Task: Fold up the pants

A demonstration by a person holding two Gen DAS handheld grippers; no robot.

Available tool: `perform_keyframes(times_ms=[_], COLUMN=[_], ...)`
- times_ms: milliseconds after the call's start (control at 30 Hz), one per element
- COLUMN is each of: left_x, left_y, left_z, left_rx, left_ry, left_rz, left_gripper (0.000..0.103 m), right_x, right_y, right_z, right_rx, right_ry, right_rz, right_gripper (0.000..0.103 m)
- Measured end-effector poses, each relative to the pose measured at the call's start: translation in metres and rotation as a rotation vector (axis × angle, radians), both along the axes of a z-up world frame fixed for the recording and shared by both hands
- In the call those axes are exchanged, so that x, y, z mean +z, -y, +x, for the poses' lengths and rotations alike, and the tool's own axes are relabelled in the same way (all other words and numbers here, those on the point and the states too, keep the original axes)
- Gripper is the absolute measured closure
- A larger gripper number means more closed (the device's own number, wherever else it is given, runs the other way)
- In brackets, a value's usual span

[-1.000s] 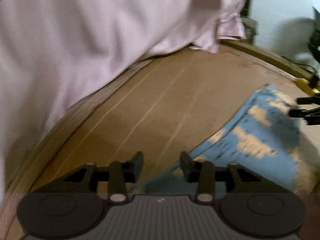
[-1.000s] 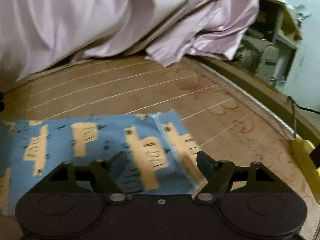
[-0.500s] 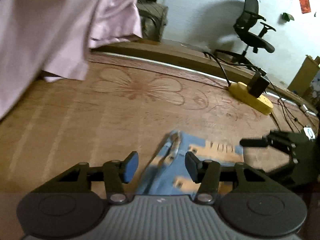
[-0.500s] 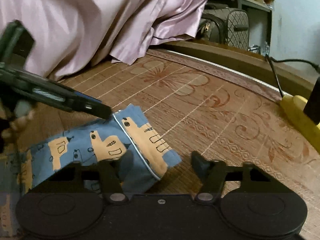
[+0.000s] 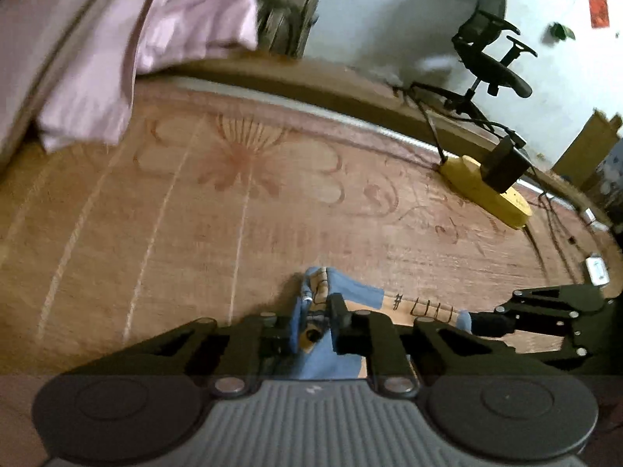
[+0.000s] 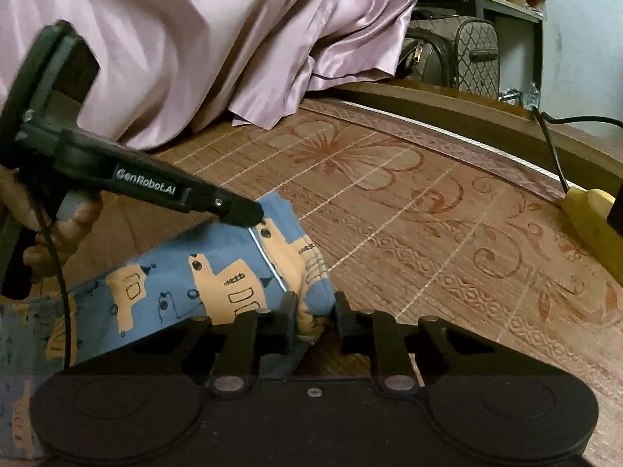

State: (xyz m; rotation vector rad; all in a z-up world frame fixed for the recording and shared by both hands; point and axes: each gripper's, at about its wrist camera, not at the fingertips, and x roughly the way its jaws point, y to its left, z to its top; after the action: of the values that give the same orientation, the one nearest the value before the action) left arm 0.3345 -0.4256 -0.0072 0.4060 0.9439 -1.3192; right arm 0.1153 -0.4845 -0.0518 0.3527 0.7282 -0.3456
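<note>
Both grippers, left [image 5: 314,325] and right [image 6: 314,317], pinch one edge of the pants [image 6: 218,276] lying on the mat [image 6: 428,233]. Each grip looks shallow, so fabric may slip mid-fold.

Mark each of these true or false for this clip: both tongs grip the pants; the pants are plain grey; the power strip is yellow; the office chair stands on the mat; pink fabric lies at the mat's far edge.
1. Both tongs grip the pants. True: the left tongs and the right tongs are each closed on an edge of the pants.
2. The pants are plain grey. False: they are blue with tan printed shapes.
3. The power strip is yellow. True.
4. The office chair stands on the mat. False: it stands beyond the mat, near the wall.
5. Pink fabric lies at the mat's far edge. True.
</note>
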Motion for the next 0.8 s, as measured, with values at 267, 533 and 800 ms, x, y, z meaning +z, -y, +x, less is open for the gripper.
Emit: perform_keyframes(times_ms=[267, 533, 800], left_x=[-0.002, -0.004, -0.016], left_y=[-0.008, -0.028, -0.031], left_z=[-0.028, -0.024, -0.023], left_rx=[-0.070, -0.067, -0.076], left_ry=[0.202, 0.246, 0.284], left_rz=[-0.015, -0.070, -0.071], left_gripper=[0.088, 0.088, 0.087], right_x=[-0.001, -0.005, -0.008], right_y=[0.016, 0.024, 0.028], right_z=[-0.012, -0.008, -0.005], right_rx=[-0.023, -0.027, -0.044], right_ry=[0.008, 0.042, 0.069], right_rz=[0.109, 0.209, 0.254], right_gripper=[0.051, 0.051, 0.053])
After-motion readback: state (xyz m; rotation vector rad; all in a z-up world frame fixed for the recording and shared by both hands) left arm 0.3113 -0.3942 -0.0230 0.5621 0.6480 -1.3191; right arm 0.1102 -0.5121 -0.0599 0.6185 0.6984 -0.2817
